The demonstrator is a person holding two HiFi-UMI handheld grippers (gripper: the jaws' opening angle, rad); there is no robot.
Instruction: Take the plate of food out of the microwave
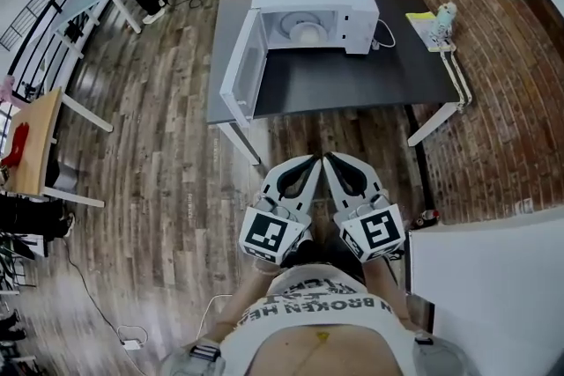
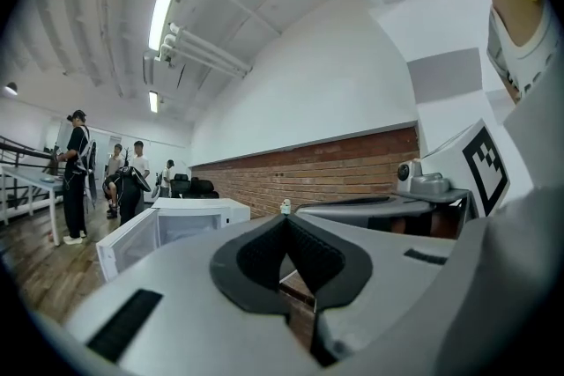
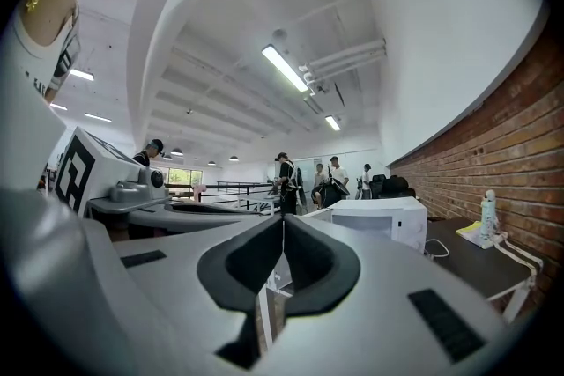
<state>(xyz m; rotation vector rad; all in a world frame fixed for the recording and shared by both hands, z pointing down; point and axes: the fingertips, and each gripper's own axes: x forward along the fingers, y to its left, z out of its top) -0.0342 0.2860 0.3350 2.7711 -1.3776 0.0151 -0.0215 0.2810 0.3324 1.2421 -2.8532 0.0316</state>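
Note:
A white microwave (image 1: 313,9) stands on a dark table (image 1: 352,79), its door (image 1: 242,70) swung open to the left. Inside it sits a plate of food (image 1: 306,31). Both grippers are held side by side in front of the person's body, well short of the table's near edge. My left gripper (image 1: 315,159) is shut with nothing between its jaws, and so is my right gripper (image 1: 328,158). The microwave (image 2: 181,224) shows ahead in the left gripper view, beyond the left gripper (image 2: 285,217). It also stands ahead as the microwave (image 3: 374,220) beyond the right gripper (image 3: 283,217).
A small bottle (image 1: 445,16) and a yellow item (image 1: 421,18) lie at the table's far right corner near a brick wall (image 1: 493,40). A white cabinet (image 1: 493,295) stands at my right. People stand by a table (image 1: 84,0) at the far left. Wooden floor (image 1: 159,154) lies between me and the table.

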